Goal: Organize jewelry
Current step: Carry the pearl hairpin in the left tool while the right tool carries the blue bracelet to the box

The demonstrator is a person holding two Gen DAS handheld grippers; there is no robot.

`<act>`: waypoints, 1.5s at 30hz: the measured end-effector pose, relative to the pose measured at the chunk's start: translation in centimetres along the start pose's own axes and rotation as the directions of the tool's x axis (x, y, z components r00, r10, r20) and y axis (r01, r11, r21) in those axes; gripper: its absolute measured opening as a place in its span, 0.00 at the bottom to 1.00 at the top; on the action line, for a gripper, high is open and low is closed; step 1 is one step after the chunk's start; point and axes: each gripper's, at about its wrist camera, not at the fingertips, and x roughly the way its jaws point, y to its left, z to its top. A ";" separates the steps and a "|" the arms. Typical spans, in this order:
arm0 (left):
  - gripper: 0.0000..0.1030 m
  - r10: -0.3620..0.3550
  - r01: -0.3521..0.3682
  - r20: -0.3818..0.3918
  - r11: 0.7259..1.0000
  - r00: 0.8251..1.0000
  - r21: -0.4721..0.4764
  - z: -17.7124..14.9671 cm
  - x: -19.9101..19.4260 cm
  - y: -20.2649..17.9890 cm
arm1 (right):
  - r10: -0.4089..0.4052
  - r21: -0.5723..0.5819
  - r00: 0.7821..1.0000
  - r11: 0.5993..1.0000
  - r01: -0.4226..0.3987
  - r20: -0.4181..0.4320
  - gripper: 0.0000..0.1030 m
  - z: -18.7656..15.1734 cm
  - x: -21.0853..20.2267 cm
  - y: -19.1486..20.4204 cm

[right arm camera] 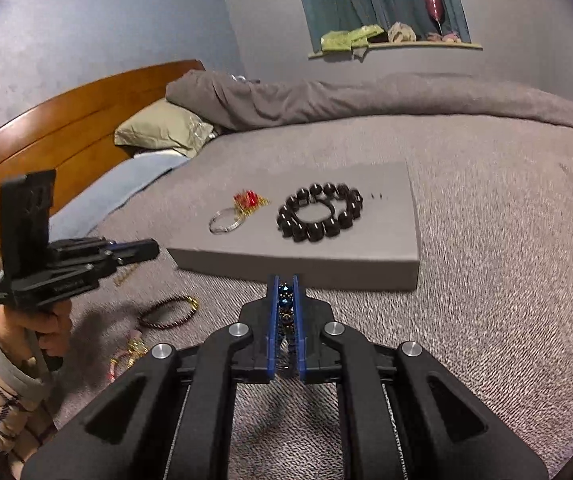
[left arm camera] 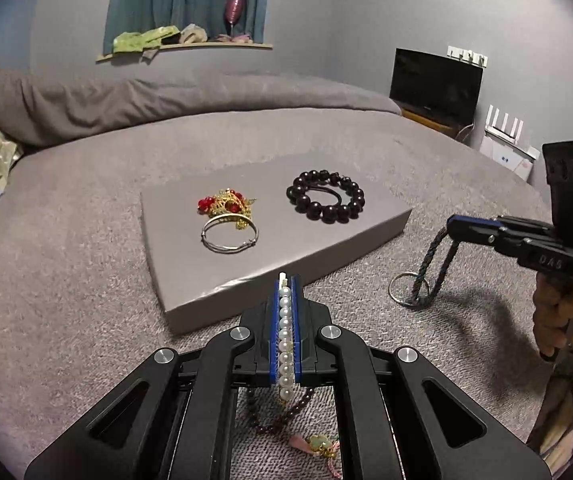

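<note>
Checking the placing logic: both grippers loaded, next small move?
Probably carry the left gripper, shut on the pearl strand, forward over the grey box and lower it onto bare lid at the near edge. The silver bangle and black bead bracelet already lie there.

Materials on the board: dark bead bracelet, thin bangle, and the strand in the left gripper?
Dark bead bracelet: polished wood or stone, glossy highlights on near-black beads.
Thin bangle: silver-coloured metal, bright thin hoop.
Pearl strand, on which the left gripper is shut: pearl or imitation, white with a soft sheen.
</note>
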 end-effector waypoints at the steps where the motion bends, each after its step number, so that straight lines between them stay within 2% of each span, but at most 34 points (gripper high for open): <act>1: 0.06 0.005 -0.005 0.002 1.000 1.000 0.006 0.0 -0.1 -0.1 | 0.000 -0.002 1.000 1.000 0.000 0.008 0.07 0.2 -0.2 0.1; 5: 0.06 0.010 -0.010 0.004 1.000 1.000 0.016 0.1 -0.1 -0.3 | 0.000 -0.003 0.999 1.000 0.001 0.034 0.07 0.9 -0.6 0.4; 13: 0.06 -0.099 0.100 0.012 0.990 0.995 -0.101 0.4 -0.5 2.0 | 0.003 0.016 0.997 1.000 -0.005 0.073 0.07 2.1 -0.9 0.1; 17: 0.06 -0.174 0.176 0.027 0.965 0.984 -0.195 0.1 -0.6 3.6 | 0.003 0.013 0.998 1.000 -0.004 0.068 0.07 2.0 -0.8 0.2; 23: 0.06 -0.242 0.250 0.064 0.933 0.968 -0.259 0.2 -1.0 4.6 | 0.008 0.005 0.998 1.000 -0.009 0.064 0.07 2.0 -0.7 0.5; 30: 0.06 -0.195 0.199 0.040 0.952 0.980 -0.231 0.2 -0.7 4.1 | 0.013 0.000 0.998 1.000 -0.013 0.065 0.07 2.0 -0.7 0.7; 36: 0.06 -0.124 0.127 0.028 0.975 0.992 -0.184 0.6 -0.2 3.4 | 0.017 0.001 0.997 1.000 -0.017 0.080 0.07 2.4 -0.9 0.7; 45: 0.06 -0.029 0.031 0.022 0.993 0.999 -0.110 2.9 1.6 2.7 | 0.034 0.001 0.991 0.999 -0.034 0.131 0.07 5.5 -0.7 0.3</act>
